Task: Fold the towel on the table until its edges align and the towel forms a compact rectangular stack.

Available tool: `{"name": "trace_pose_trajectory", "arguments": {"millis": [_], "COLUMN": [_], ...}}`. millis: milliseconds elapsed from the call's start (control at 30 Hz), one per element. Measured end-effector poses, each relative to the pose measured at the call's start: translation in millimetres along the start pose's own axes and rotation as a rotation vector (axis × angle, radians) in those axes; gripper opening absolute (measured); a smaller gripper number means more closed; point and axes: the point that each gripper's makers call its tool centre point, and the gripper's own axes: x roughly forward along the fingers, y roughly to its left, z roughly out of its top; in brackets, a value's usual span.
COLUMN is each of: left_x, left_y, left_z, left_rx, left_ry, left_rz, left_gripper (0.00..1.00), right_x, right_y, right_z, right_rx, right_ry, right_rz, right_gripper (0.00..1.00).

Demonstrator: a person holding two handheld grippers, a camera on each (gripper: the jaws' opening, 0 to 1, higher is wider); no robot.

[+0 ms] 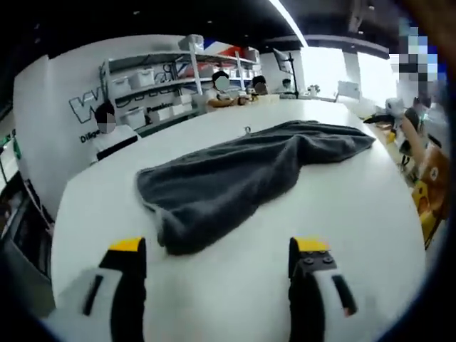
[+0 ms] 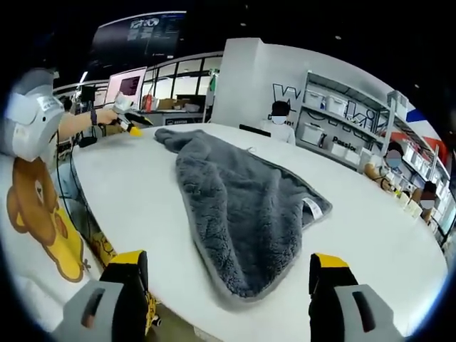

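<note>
Both the left gripper (image 1: 221, 267) and right gripper (image 2: 229, 281) gape before the rumpled towel (image 1: 242, 174), bare table (image 1: 342, 214) around.

Both grippers: black fingers (image 1: 128, 285), yellow tips, grey bodies; bear-print garment (image 2: 39, 214).

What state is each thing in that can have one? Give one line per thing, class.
Towel: unfolded, lying rumpled and bunched lengthwise on the table, held by nothing.
Left gripper: open, empty, short of the towel's near end.
Right gripper: open, empty, at the table edge by the towel's end.
</note>
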Motion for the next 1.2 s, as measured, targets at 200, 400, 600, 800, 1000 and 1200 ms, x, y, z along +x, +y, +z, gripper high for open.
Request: {"name": "trace_pose_trajectory", "arguments": {"millis": [200,400,600,800,1000,1200], "left_x": [21,35,40,39,47,45], "left_y": [25.1,32.4,33.1,31.5,30.4,29.4], "left_z": [-7.2,-2.8,-3.7,-9.0,-13.8,0.9], "left_rx": [-0.008,-0.039,-0.027,-0.028,-0.017,-0.039], "left_ry": [0.027,-0.025,-0.032,-0.021,-0.003,-0.057], "left_rz": [0.015,-0.005,-0.028,-0.041,-0.030,-0.036], "left_gripper": [0.68,0.51,0.50,0.48,0.31,0.17], "right_x": [-2,-7,-9,-5,-3,-6], "right_y": [1,0,0,1,3,1], "right_z": [-1.8,2.1,2.3,1.7,2.4,0.7], "right_rx": [0.002,0.002,0.003,0.006,0.002,0.004], "right_ry": [0.006,-0.003,0.000,0.003,0.002,0.002], "right_rz": [-0.002,-0.011,-0.018,-0.014,-0.005,-0.012], "right_gripper": [0.98,0.98,0.97,0.97,0.96,0.95]}}
